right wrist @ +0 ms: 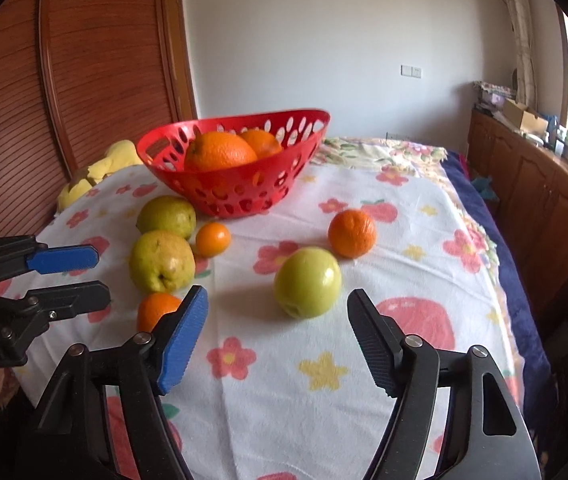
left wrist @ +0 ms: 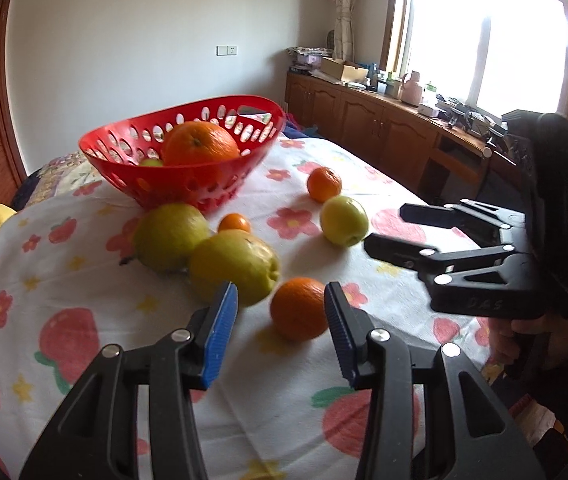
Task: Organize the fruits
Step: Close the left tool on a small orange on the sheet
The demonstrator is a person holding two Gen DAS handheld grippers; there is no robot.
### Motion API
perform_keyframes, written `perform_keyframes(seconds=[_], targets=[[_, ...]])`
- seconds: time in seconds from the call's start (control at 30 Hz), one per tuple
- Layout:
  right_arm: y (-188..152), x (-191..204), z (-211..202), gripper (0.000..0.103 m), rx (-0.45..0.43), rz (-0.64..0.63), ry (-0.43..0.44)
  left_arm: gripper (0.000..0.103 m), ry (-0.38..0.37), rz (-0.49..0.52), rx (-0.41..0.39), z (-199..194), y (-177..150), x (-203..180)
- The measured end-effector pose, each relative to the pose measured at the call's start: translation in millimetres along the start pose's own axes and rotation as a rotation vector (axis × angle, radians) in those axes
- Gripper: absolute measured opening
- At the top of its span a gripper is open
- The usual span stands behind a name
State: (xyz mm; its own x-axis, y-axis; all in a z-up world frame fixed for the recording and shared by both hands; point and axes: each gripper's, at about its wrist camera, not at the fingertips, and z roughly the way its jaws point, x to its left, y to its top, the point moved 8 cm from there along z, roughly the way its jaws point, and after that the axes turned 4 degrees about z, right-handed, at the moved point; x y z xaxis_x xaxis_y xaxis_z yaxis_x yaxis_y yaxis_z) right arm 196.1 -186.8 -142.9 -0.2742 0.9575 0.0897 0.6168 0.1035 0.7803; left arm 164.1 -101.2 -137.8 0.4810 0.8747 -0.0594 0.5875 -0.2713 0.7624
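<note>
Jaws of the left hand-held gripper [left wrist: 280, 320] are spread and empty, with an orange [left wrist: 299, 307] sitting just ahead between them, at 12 o'clock. To take it well, I would push forward until the blue pads [left wrist: 220, 328] flank its widest part, then close gently. A pear [left wrist: 234, 266] at 11 o'clock lies near; keep the left pad off it. The right hand-held gripper [right wrist: 280, 328] is likewise spread, a green apple [right wrist: 308, 282] at its 12 o'clock. The basket [left wrist: 188, 184], at 11 o'clock on the bed, holds oranges; lift high enough to clear its rim.
</note>
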Motion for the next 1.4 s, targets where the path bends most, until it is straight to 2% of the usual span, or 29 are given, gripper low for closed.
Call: perform_keyframes(seconds=[0.5,0.77,1.03,1.4], targets=[[-12,-4,12,0.072,0.01,0.029,0.013,0.044,-0.021,0.007,0.056,26,-13,-19],[-13,-4,14,0.072,0.015,0.037,0.016,0.044,0.012,-0.003,0.083,38,-16,-14],[-14,-5,14,0.072,0.012,0.041,0.019,0.048,-0.002,-0.002,0.116,49,-20,-19],[-14,-7,15,0.072,0.018,0.054,0.02,0.043,-0.021,0.004,0.094,44,-23,-21]])
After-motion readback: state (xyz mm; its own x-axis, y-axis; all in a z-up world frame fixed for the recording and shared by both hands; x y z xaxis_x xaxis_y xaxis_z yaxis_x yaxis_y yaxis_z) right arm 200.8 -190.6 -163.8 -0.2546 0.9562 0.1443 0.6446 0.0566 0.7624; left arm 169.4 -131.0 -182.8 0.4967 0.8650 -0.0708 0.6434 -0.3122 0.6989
